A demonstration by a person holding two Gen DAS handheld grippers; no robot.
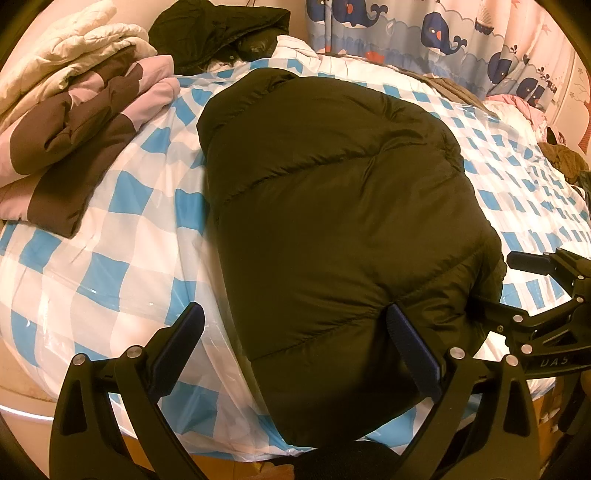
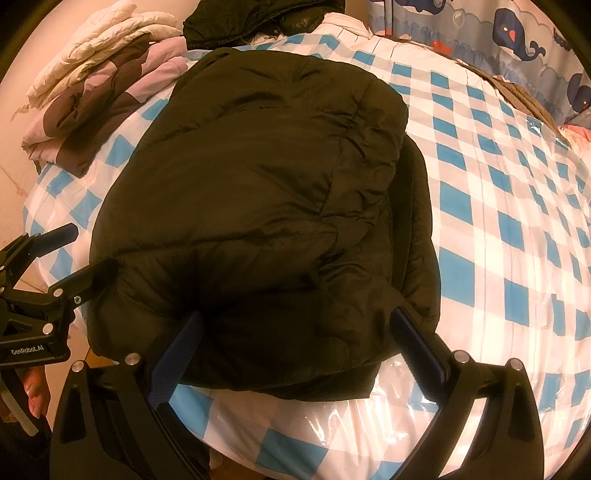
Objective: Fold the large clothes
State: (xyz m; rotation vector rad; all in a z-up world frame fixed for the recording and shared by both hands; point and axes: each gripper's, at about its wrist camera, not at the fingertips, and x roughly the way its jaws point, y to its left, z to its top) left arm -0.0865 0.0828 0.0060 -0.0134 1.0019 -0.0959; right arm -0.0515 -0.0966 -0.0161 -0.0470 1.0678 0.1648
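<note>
A black puffer jacket (image 1: pixel 332 206) lies in a bulky folded bundle on the blue-and-white checked bed (image 1: pixel 122 236); it also fills the middle of the right wrist view (image 2: pixel 258 192). My left gripper (image 1: pixel 295 325) is open at the jacket's near left edge, its right finger (image 1: pixel 410 339) resting on the fabric. My right gripper (image 2: pixel 295 328) is open over the jacket's near hem, with a finger on each side. The right gripper shows at the right of the left wrist view (image 1: pixel 546 291), and the left gripper shows at the left of the right wrist view (image 2: pixel 40 280).
A folded pink-and-brown garment (image 1: pixel 81 140) and a cream quilted one (image 1: pixel 66 62) are stacked at the far left. Another dark jacket (image 1: pixel 221 33) lies at the bed's far end. Whale-print curtains (image 1: pixel 443 37) hang behind. Loose clothes (image 1: pixel 561 158) sit at the far right.
</note>
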